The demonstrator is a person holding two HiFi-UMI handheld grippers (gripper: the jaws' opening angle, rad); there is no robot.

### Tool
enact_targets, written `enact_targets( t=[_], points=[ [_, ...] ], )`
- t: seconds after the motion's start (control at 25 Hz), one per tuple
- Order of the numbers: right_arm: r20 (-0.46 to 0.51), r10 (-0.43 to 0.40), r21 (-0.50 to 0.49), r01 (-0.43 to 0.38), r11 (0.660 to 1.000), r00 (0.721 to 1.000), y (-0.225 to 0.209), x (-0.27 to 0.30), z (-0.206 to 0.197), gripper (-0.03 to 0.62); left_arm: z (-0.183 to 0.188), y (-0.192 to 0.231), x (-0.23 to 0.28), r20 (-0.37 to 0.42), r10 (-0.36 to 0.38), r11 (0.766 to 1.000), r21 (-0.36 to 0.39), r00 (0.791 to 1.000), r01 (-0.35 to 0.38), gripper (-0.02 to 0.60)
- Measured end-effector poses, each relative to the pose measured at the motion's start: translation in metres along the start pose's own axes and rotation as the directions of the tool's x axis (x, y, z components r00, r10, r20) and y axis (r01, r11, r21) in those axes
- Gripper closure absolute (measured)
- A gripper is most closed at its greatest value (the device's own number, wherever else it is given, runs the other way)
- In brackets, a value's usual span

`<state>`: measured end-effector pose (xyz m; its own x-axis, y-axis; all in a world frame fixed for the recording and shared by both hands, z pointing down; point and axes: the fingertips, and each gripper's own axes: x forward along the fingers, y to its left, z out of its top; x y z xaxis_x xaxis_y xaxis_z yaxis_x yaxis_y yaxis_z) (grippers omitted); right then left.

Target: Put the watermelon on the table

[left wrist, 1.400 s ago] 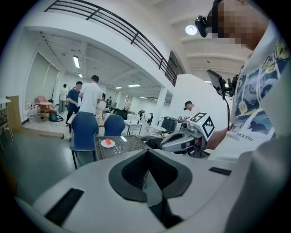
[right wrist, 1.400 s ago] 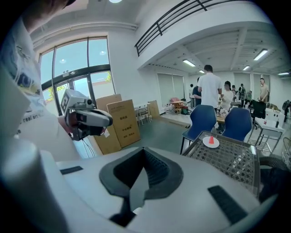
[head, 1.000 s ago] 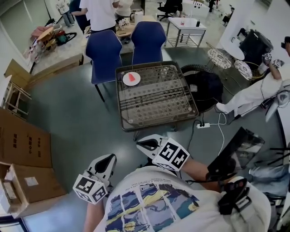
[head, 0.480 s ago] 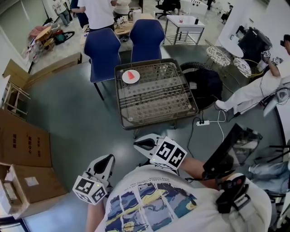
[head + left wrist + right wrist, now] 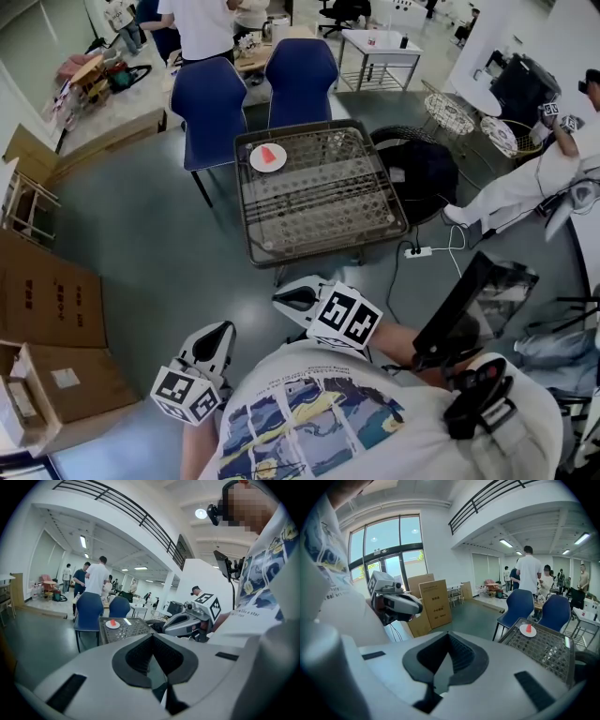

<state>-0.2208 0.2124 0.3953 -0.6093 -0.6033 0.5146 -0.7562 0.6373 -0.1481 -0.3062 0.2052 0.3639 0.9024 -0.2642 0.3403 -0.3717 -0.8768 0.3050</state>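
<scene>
A red watermelon slice [image 5: 270, 154] lies on a small white plate [image 5: 267, 161] at the far left corner of a wire-mesh table [image 5: 323, 211], well ahead of me. Both grippers hang near my body, far from the table. My left gripper [image 5: 218, 334] is shut with nothing in it, and so is my right gripper [image 5: 291, 300]. In the left gripper view its pads [image 5: 140, 656] meet, with the slice [image 5: 112, 622] small in the distance and the right gripper [image 5: 187, 620] alongside. The right gripper view shows the slice [image 5: 528, 628] on the table [image 5: 543, 648].
Two blue chairs [image 5: 211, 98] [image 5: 300, 70] stand behind the table. A black round object [image 5: 422, 178] sits at the table's right, with a power strip [image 5: 417, 251] and cable on the floor. Cardboard boxes [image 5: 47, 300] line the left. A seated person [image 5: 525, 187] is on the right; others stand behind.
</scene>
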Motion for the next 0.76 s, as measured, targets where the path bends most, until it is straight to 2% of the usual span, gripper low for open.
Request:
enact_targets(
  t=[0.76],
  points=[
    [-0.016,-0.002,0.022,0.003,1.0,1.0,-0.007,0.003,-0.006,0.585,0.0,0.001,0.012,-0.021,-0.023,1.0,0.009,0.999,0.024,0.572]
  ],
)
